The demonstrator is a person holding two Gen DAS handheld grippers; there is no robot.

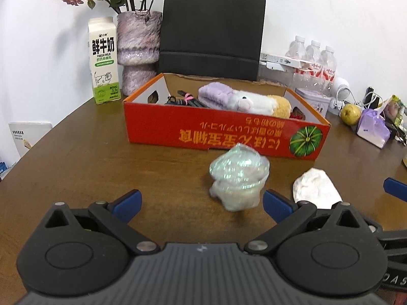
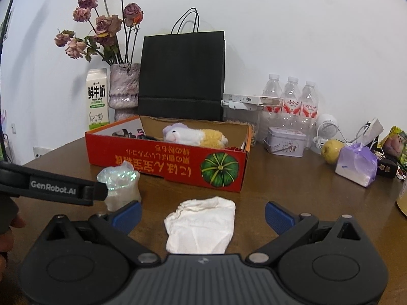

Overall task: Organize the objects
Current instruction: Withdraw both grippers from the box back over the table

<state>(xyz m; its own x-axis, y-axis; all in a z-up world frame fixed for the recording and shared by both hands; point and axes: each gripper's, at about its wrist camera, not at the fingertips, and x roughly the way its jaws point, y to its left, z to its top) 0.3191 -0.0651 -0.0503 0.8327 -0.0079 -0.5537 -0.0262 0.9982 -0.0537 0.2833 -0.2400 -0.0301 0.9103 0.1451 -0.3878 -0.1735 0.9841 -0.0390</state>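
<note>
The left tool [image 1: 202,202] stood wide open and empty, its blue fingers either side of a shiny wrapped bundle [image 1: 237,176] whose contents were blurred and hard to make out. The right tool [image 2: 203,214] was likewise wide open and empty over a white cloth [image 2: 202,225], whose near end its body cut off; the cloth's long axis ran from 6 to 12 o'clock. Both things lay on the tabletop [image 1: 89,162], just before the red box [image 1: 223,132] at 12 o'clock.
</note>
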